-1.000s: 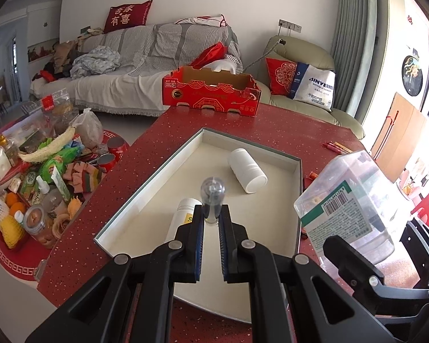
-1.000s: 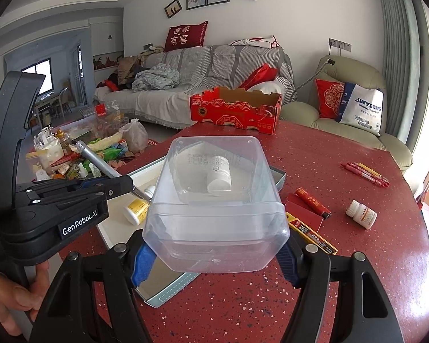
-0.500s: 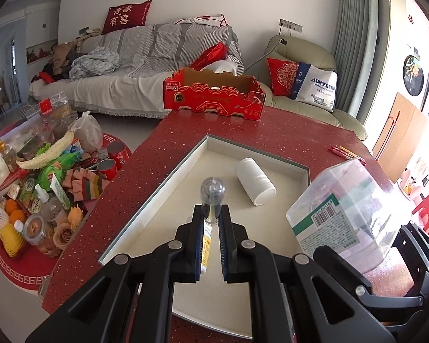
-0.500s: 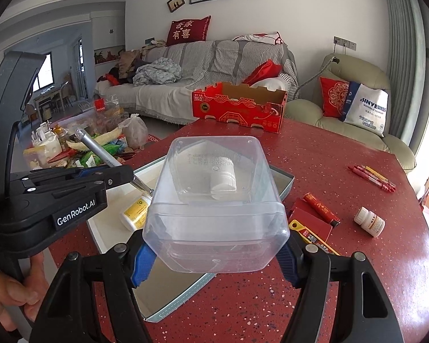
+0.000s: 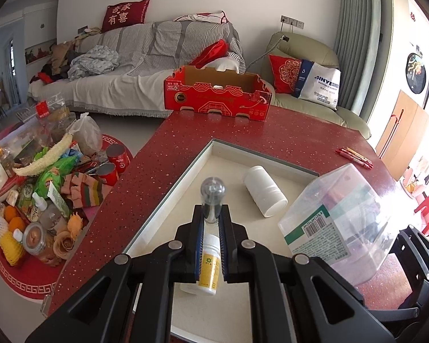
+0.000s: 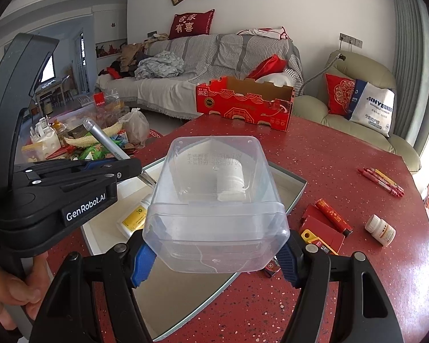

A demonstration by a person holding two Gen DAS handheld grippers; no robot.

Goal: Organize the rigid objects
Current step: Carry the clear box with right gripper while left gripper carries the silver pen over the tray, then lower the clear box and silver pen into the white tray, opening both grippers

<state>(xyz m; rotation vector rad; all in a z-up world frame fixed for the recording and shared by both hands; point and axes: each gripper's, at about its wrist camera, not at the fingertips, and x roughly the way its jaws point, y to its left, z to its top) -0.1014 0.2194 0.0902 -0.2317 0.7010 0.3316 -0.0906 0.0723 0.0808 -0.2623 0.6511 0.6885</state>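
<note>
Over the tray (image 5: 168, 200), left tongs (image 5: 211, 217) pinching a pen (image 5: 212, 191), right tongs (image 6: 214, 254) clamping a clear tub (image 6: 214, 194).

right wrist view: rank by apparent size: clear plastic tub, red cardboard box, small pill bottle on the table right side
1. clear plastic tub, though it is nearest the camera, so inflated.
2. red cardboard box.
3. small pill bottle.
</note>
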